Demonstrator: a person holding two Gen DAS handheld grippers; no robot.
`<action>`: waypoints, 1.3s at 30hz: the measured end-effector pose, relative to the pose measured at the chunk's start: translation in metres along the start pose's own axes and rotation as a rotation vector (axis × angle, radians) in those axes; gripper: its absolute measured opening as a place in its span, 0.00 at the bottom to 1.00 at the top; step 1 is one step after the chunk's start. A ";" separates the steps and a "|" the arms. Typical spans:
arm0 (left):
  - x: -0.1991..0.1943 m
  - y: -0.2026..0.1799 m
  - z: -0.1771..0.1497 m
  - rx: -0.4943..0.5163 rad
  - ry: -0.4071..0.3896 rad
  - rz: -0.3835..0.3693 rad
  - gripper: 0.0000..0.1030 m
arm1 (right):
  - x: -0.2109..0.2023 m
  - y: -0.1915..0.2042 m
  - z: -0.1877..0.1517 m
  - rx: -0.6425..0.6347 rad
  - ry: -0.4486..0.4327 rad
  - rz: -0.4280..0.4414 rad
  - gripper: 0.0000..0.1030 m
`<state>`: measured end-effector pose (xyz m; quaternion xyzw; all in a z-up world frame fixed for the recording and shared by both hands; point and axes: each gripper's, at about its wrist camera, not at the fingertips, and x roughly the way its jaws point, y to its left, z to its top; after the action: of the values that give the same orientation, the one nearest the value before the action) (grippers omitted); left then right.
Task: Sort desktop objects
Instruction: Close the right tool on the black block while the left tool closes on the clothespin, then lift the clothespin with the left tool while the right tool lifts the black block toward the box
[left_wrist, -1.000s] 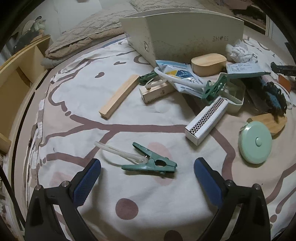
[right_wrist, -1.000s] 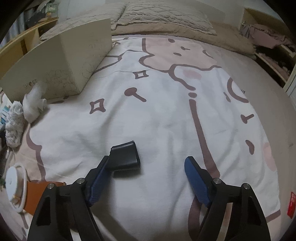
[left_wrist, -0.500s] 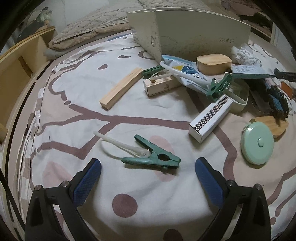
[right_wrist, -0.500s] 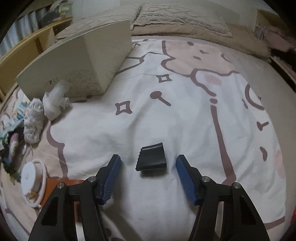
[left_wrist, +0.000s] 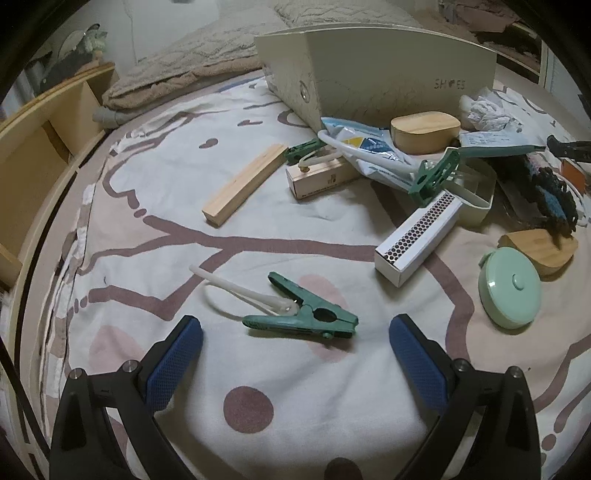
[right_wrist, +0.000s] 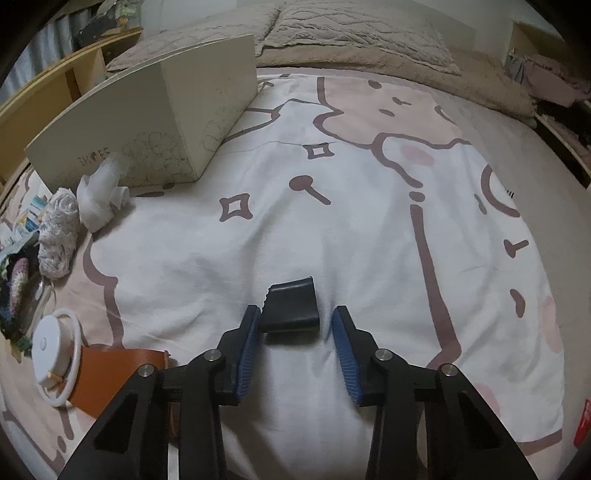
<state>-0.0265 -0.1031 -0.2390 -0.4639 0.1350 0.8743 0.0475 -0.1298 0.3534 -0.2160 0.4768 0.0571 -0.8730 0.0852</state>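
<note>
My left gripper (left_wrist: 295, 332) is open and empty, just short of a green clothespin (left_wrist: 306, 317) with a white loop that lies on the bedsheet. My right gripper (right_wrist: 295, 325) is partly closed around a small black wedge-shaped piece (right_wrist: 291, 306) lying on the sheet; the left pad (right_wrist: 247, 332) touches its edge, the right pad (right_wrist: 341, 332) stands a little apart. A cream shoe box (left_wrist: 369, 70) stands behind the clutter; it also shows in the right wrist view (right_wrist: 147, 118).
Around the left gripper lie a wooden stick (left_wrist: 243, 184), a small wooden box (left_wrist: 321, 177), a white matchbox-like carton (left_wrist: 417, 236), a mint tape measure (left_wrist: 509, 291) and plastic packets (left_wrist: 369, 147). By the right gripper lie a white reel (right_wrist: 51, 347), a brown leather piece (right_wrist: 110, 369) and yarn (right_wrist: 59, 229).
My right gripper has narrowed and centred on the black piece, which was beside its left finger. The left gripper barely shifted and stays open above the clothespin.
</note>
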 end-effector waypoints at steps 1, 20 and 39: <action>0.000 0.000 0.000 -0.001 -0.005 -0.001 1.00 | -0.001 0.000 0.000 -0.004 -0.003 -0.001 0.32; -0.010 -0.006 -0.002 0.030 -0.052 -0.079 0.73 | 0.003 -0.002 -0.004 0.009 -0.002 0.015 0.32; -0.013 0.003 -0.005 -0.038 -0.062 -0.114 0.59 | 0.002 0.001 -0.003 -0.025 -0.020 0.000 0.29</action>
<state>-0.0156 -0.1069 -0.2305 -0.4445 0.0899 0.8864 0.0926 -0.1278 0.3525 -0.2191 0.4669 0.0674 -0.8770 0.0917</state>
